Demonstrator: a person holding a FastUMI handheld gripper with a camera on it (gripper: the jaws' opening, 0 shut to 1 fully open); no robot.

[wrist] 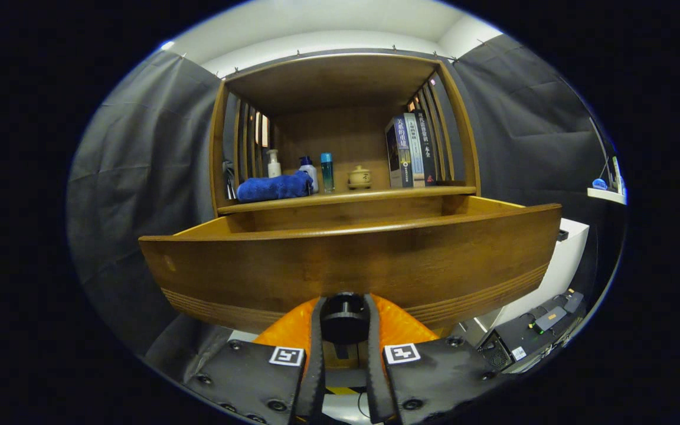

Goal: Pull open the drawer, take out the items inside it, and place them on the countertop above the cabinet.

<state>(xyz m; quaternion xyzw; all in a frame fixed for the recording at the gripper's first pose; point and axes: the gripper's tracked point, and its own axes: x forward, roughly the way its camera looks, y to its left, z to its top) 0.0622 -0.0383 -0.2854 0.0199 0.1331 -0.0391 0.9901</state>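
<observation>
The wooden drawer (pixel 293 265) stands pulled out of the cabinet toward me, and its wide front panel hides what lies inside. My gripper (pixel 345 302) is at the lower middle of that panel, shut on the drawer's round dark knob (pixel 345 319), with one finger pressing on each side. Above and behind the drawer runs the wooden countertop (pixel 375 195) of the cabinet, under a roofed shelf niche.
On the countertop lie a folded blue towel (pixel 274 186), a white pump bottle (pixel 273 163), a blue-capped bottle (pixel 327 172), a small lidded jar (pixel 359 177) and upright books (pixel 411 150). A white unit (pixel 558 260) and dark electronics (pixel 543 321) stand to the lower right.
</observation>
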